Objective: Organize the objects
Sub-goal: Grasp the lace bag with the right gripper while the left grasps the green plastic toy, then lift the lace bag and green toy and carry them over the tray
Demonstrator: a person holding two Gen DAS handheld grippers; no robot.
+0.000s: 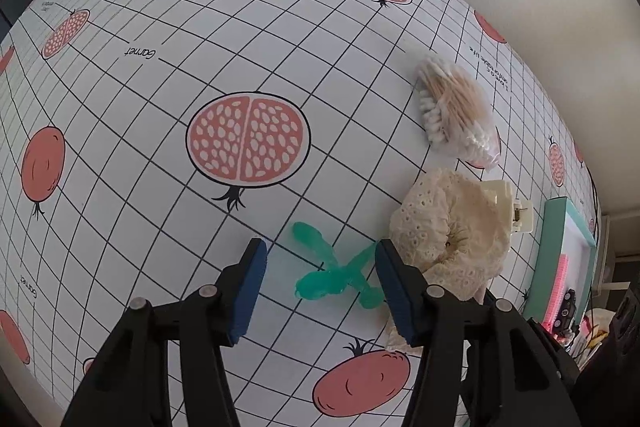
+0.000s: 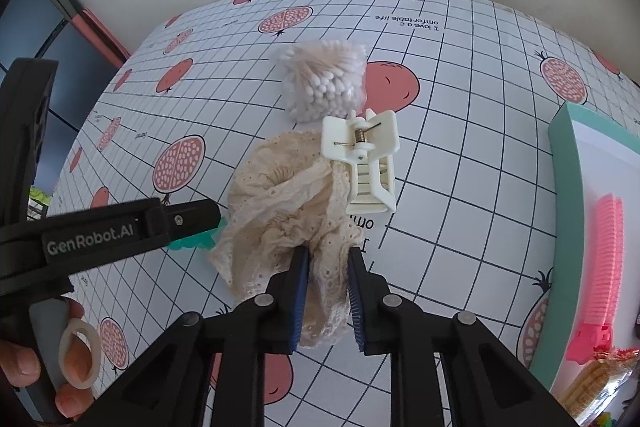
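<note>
Fingers of right gripper (image 2: 328, 267) grasp lace scrunchie (image 2: 280, 203); left gripper (image 1: 320, 263) released around green clip (image 1: 332, 267).

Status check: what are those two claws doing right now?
Left gripper open over green clip. Right gripper closing around lace scrunchie. White claw clip resting on it.

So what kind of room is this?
Probably a home, at a table by a plain wall. It has a pomegranate-print tablecloth with a bag of cotton swabs, a hair claw and a lace scrunchie on it.
</note>
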